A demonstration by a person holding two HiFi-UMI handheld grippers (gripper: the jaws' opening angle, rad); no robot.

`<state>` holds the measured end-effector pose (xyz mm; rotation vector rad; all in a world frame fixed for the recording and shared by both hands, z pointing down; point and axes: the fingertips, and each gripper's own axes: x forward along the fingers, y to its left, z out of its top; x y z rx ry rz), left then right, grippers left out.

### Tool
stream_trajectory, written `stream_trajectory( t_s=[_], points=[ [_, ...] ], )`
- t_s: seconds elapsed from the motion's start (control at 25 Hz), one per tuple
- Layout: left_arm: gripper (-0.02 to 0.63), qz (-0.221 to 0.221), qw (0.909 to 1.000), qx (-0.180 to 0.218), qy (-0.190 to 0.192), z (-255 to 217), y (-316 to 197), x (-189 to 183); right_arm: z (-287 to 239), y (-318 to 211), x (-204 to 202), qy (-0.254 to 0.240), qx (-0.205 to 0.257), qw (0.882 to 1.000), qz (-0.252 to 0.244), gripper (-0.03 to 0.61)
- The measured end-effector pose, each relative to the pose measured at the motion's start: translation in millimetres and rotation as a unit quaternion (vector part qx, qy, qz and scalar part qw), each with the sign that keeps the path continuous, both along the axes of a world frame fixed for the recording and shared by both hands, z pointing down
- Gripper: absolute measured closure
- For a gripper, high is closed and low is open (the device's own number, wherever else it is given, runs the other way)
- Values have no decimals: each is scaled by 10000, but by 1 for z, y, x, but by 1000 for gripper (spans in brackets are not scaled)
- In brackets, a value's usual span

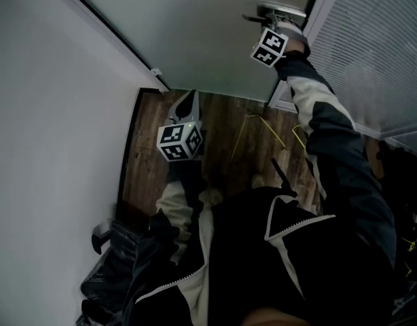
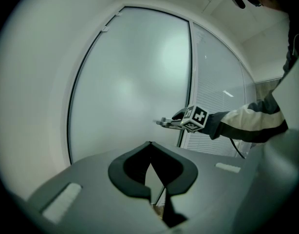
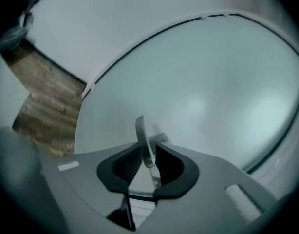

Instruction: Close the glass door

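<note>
The left gripper (image 1: 189,107) hangs over the wood floor (image 1: 149,168), its 2 jaws pressed together on nothing. Ahead stands the frosted glass door (image 1: 215,26). At its right edge, the right gripper (image 3: 147,154) is clamped on the thin door handle (image 3: 140,129). To do this well, I think it should hold tight and move the door slowly and straight, so the handle does not slip out.

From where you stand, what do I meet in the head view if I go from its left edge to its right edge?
White wall → left gripper → right gripper, its jaws on the door handle → slatted blind.
</note>
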<state>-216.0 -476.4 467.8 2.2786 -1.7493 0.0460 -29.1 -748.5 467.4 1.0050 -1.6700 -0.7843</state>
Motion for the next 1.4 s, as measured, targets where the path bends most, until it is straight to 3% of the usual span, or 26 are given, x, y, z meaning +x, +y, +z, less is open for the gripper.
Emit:
stream_trajectory(
  t_s=[0.08, 0.12, 0.2, 0.32, 0.4, 0.44, 0.8, 1.4],
  points=[
    [611, 66, 9999, 139, 21, -6, -13, 7, -15, 42, -11, -1360, -226, 9905, -3, 550],
    [611, 122, 9997, 208, 32, -9, -18, 12, -19, 66, -14, -2055, -422, 9777, 14, 574],
    [611, 317, 9989, 334, 57, -18, -28, 30, -21, 111, -10, -3210, -761, 9439, 131, 574],
    [611, 516, 9977, 426, 95, -31, -35, 53, -19, 163, 3, -4529, -1148, 8832, 409, 575],
    [611, 601, 9972, 441, 98, -36, -37, 66, -17, 188, 12, -5111, -1338, 8471, 584, 575],
    [611, 673, 9967, 447, 93, -38, -37, 73, -17, 198, 17, -5238, -1356, 8385, 647, 575],
    [611, 1173, 9919, 486, 35, -46, -36, 118, -37, 222, 51, -5155, -930, 8470, 906, 578],
    [611, 1245, 9908, 533, -14, -52, -30, 127, -38, 232, 43, -5091, -974, 8518, 764, 578]
  ],
)
